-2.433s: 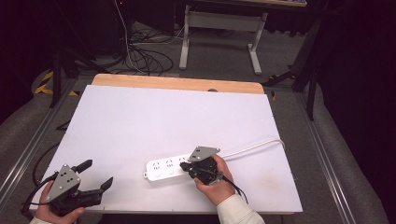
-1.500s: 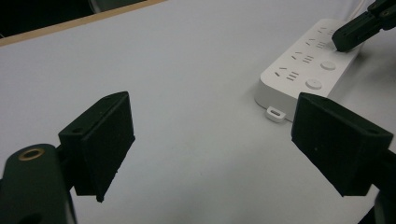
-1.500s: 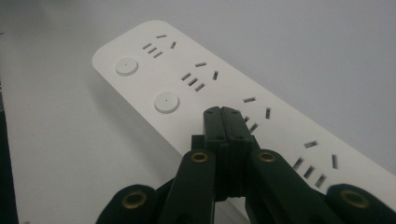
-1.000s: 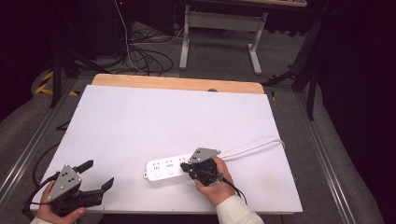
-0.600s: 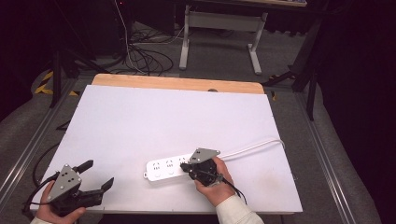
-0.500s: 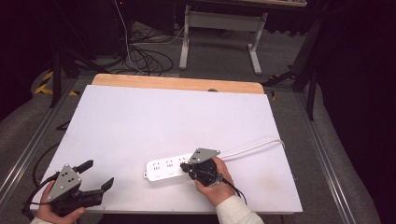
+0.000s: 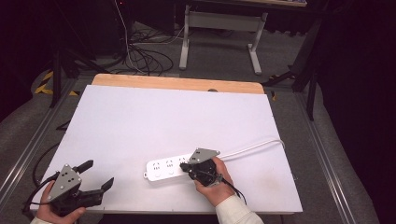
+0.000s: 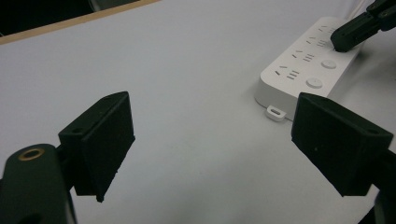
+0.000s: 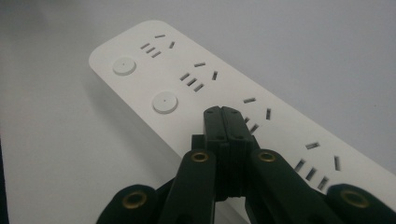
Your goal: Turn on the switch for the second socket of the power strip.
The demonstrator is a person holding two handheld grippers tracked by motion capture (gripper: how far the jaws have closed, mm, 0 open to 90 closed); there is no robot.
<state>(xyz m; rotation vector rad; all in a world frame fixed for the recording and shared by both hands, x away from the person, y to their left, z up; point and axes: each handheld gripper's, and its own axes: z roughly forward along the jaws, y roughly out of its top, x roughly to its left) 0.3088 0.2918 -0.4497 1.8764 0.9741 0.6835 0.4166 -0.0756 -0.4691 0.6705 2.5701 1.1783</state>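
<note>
Two grippers sit low at my near edge of the white surface (image 7: 140,116). My right gripper (image 7: 183,165), fingers pressed fully together with nothing between them, tilts down so its tips touch the top of the white power strip (image 7: 163,168). My left gripper (image 7: 99,175) rests well apart at the near left corner, fingers spread wide and empty, pointing toward the strip.

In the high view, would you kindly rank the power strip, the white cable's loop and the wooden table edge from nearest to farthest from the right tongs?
1. Power strip, under the right tongs.
2. Cable loop, right.
3. Wooden edge, far side.
</note>
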